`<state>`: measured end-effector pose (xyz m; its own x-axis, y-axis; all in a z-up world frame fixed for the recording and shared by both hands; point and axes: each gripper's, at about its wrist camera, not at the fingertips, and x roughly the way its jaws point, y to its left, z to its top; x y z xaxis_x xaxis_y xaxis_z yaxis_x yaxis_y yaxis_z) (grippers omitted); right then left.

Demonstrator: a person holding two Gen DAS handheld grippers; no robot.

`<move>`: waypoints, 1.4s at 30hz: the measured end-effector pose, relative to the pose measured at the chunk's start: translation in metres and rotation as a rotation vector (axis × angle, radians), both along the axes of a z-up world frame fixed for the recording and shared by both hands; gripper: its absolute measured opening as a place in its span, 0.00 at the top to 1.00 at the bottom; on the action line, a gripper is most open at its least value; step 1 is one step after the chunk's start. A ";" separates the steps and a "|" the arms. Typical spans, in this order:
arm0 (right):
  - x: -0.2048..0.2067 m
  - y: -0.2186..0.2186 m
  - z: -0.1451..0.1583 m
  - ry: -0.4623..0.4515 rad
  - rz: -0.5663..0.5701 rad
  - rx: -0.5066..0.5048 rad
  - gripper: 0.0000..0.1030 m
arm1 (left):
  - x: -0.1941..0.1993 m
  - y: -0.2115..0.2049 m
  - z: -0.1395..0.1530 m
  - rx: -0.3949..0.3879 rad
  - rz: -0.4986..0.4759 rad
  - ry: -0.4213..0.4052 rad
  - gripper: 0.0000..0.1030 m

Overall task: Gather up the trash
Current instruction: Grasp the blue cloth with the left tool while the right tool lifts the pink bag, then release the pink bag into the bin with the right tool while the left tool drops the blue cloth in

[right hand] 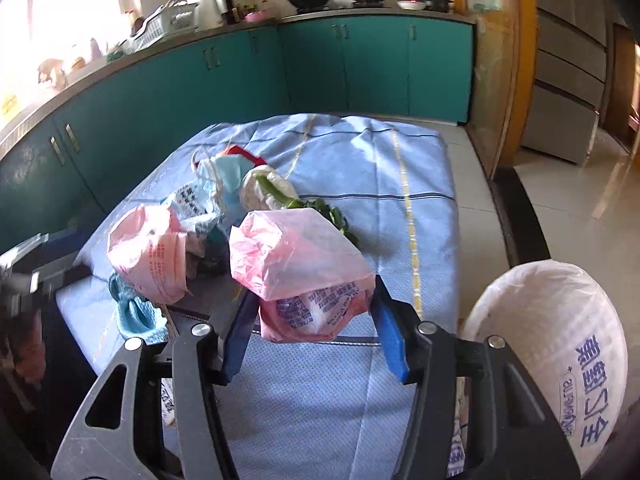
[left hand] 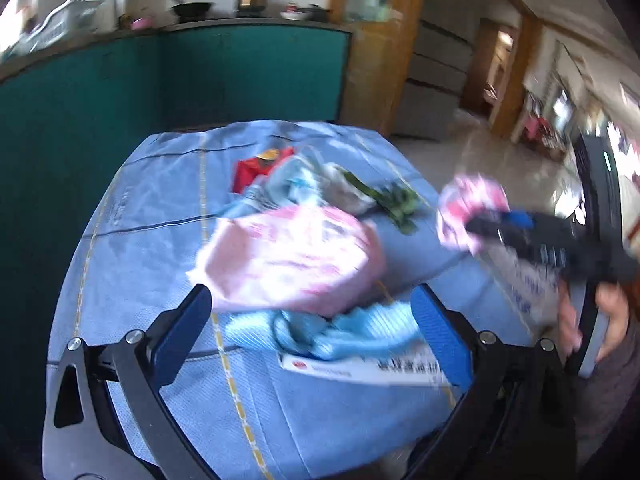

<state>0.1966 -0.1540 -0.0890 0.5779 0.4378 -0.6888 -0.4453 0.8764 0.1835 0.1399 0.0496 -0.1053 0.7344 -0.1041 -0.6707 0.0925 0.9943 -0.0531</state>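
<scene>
Pink bag point(right hand: 308, 280) sits clamped between right gripper point(right hand: 312, 340) fingers.

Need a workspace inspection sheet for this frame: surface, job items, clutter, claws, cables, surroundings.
Surface: blue tablecloth covers the table, wrinkled.
Job's things: pink plastic bag in the right claw; second pink bag, face masks, green vegetable scraps, light blue cloth and red packet on the cloth.
Clutter: white sack beside the table.
Claws: right claw shut on the bag; left claw open above the pile.
Cables: nothing seen.
Surroundings: teal kitchen cabinets, pots on the counter.
</scene>
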 end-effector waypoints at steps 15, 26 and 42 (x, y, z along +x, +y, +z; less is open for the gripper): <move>0.004 -0.010 -0.011 0.003 -0.051 0.012 0.45 | 0.011 -0.052 -0.045 0.297 -0.146 0.032 0.87; -0.003 -0.149 0.017 -0.093 -0.463 0.066 0.45 | -0.012 -0.047 0.059 0.096 -0.156 -0.203 0.92; -0.015 -0.205 -0.023 -0.023 -0.716 -0.085 0.45 | 0.110 -0.229 0.031 -0.266 -0.519 0.019 0.92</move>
